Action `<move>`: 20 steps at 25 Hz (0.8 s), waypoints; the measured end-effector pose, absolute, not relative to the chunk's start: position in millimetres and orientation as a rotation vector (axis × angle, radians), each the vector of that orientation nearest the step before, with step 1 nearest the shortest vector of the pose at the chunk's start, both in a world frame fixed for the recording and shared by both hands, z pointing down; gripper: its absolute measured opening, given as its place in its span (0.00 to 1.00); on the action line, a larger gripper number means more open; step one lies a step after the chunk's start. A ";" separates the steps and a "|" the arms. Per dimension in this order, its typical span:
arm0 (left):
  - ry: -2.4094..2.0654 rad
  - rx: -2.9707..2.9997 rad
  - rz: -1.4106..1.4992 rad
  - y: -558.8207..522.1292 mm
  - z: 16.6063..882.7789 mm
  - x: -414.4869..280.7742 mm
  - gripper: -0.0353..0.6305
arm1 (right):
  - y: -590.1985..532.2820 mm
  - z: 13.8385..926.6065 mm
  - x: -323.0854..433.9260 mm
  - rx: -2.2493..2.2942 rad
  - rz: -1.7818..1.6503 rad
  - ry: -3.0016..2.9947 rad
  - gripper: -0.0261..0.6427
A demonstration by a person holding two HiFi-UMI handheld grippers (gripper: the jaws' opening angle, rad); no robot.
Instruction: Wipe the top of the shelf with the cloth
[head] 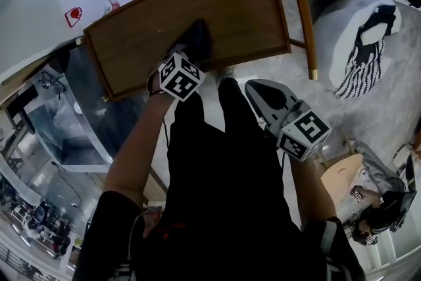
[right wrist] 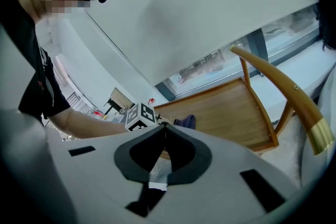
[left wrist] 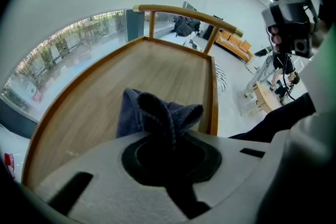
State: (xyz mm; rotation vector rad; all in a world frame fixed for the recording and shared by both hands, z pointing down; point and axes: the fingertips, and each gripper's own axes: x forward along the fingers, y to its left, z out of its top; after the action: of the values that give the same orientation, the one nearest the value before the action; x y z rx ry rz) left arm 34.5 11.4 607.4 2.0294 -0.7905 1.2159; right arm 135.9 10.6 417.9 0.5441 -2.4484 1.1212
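The shelf's wooden top (head: 223, 6) has a raised rim and fills the upper middle of the head view. A dark blue-grey cloth (head: 195, 40) lies bunched on it near the front edge. My left gripper (head: 189, 52) is shut on the cloth, and a fold (left wrist: 157, 113) stands up between its jaws (left wrist: 165, 136) over the wood (left wrist: 100, 102). My right gripper (head: 255, 86) hangs off the shelf's front right, above the floor. Its jaws (right wrist: 164, 126) are shut with nothing in them. From that side the cloth (right wrist: 186, 121) shows beside the left gripper's marker cube (right wrist: 139, 116).
A curved wooden rail (head: 299, 3) runs along the shelf's right side. A white cushion with a striped cloth (head: 365, 43) sits at the right and a glass case (head: 62, 122) at the left. A wooden stool (head: 342, 181) and a seated person (head: 385, 207) are at lower right.
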 end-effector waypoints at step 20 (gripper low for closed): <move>-0.636 2.157 1.243 -33.0 604.9 125.8 0.11 | -4.8 427.5 201.3 0.721 1.198 -2.437 0.05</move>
State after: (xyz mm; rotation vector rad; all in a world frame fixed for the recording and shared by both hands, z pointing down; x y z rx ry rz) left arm 125.8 -33.0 604.9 2.1566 -0.6361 1.2430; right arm 201.3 -4.8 427.5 0.7206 -2.4366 1.1978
